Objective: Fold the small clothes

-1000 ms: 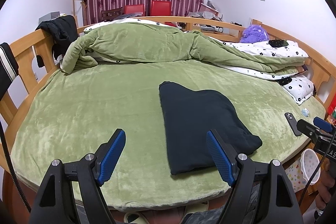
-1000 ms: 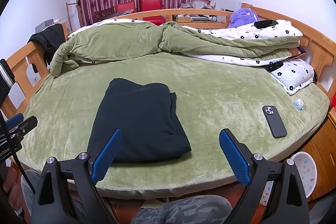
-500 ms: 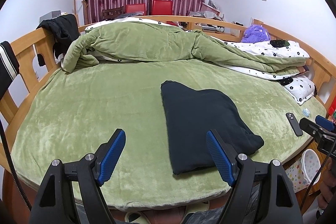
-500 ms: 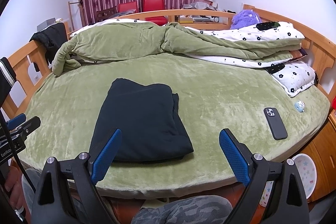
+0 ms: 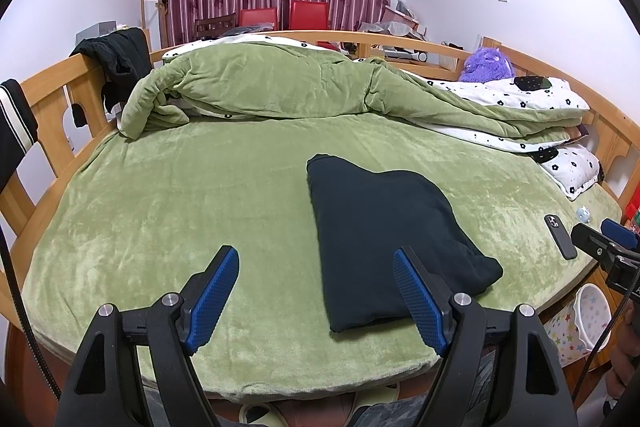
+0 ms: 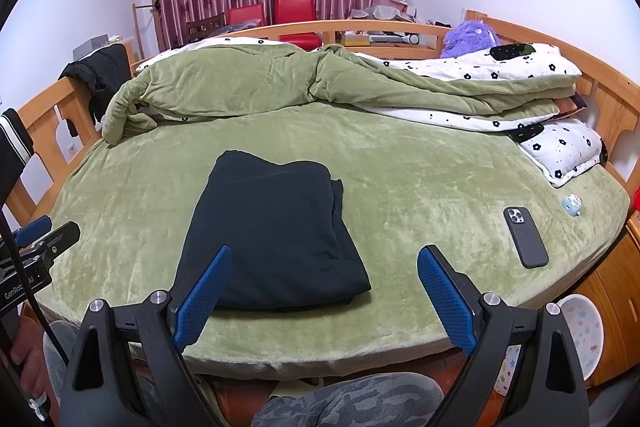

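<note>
A dark, nearly black garment lies folded into a neat rectangle on the green plush bed cover, close to the near edge. My left gripper hovers open in front of the bed, its blue pads empty, the garment just beyond its right finger. In the right wrist view my right gripper is also open and empty, with the garment behind its left finger. Each gripper shows at the edge of the other's view: the right one, the left one.
A dark phone and a small light-blue toy lie on the bed's right side. A rumpled green duvet, flowered pillows and a purple plush fill the back. A wooden rail rings the bed. A person's knee is below.
Both views have drifted only very slightly; the garment, phone and both grippers stay as they were.
</note>
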`<action>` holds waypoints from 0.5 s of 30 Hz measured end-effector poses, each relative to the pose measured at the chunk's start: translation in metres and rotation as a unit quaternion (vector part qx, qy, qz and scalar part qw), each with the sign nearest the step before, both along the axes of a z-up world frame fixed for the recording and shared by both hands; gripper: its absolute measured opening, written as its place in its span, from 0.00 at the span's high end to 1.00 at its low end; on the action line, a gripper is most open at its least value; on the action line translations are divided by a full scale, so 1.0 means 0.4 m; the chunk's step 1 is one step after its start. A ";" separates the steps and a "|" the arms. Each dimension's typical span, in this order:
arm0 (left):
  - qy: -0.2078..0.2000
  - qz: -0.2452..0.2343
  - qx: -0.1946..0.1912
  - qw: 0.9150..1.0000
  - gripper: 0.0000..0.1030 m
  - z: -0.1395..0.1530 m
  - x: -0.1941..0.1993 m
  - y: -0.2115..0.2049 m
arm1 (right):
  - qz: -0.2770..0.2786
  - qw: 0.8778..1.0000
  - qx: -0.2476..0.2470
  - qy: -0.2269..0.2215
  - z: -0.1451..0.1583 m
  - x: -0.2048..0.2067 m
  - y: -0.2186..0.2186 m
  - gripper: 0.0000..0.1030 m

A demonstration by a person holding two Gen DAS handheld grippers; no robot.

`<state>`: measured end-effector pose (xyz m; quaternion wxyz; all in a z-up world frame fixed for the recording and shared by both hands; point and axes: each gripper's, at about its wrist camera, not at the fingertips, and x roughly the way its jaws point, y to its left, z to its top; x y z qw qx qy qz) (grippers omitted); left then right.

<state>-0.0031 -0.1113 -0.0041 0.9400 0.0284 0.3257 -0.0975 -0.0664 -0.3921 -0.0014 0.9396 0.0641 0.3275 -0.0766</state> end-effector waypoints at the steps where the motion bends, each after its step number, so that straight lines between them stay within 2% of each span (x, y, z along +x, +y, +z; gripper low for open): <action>1: -0.001 0.000 0.000 1.000 0.24 0.001 0.000 0.002 | 0.000 1.000 0.001 0.000 0.000 0.000 0.001 0.10; 15: -0.001 -0.001 0.005 1.000 0.24 0.004 0.000 -0.005 | 0.001 1.000 0.002 0.002 -0.004 0.001 0.008 0.10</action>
